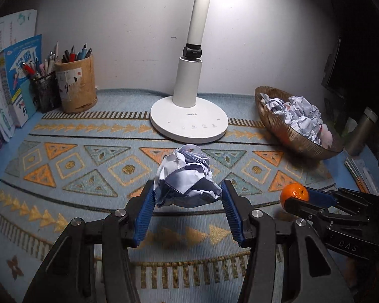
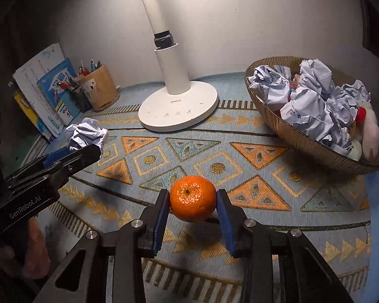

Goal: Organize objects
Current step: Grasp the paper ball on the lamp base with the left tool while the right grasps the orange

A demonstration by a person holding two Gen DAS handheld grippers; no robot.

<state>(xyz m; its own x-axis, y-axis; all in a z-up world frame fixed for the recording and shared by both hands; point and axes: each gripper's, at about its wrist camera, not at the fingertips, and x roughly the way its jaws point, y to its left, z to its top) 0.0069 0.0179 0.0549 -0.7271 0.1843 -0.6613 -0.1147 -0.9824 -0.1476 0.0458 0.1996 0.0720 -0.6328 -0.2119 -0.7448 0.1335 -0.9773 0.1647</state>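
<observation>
The left gripper has its jaws clamped on a paper ball, held clear of the patterned mat that covers the counter; a shadow shows on the mat beneath it. The right gripper has its jaws clamped on an orange, stem end facing the camera, also lifted off the mat with its shadow below.

The bowl sits toward the counter's right rear, already heaped with paper balls and what looks like a soft toy. From both sets of jaws it lies ahead and to the right. The right hand is the nearer one: in its view the bowl is close, just right of the line the jaws point along, while from the left wrist the bowl is farther across the mat, beyond the lamp base. The paper ball likely belongs in the bowl, so the left hand has to cross in front of the lamp and past the right gripper. Where the orange belongs I cannot tell. Neither load has a clear long axis; both are roundish.

Readable writing: "OPPLE" on the lamp base, "GenRobot.AI" on the left gripper's body as seen from the right wrist, and "DAS" on the right gripper's body as seen from the left. The books at the left rear carry print too small to read.
</observation>
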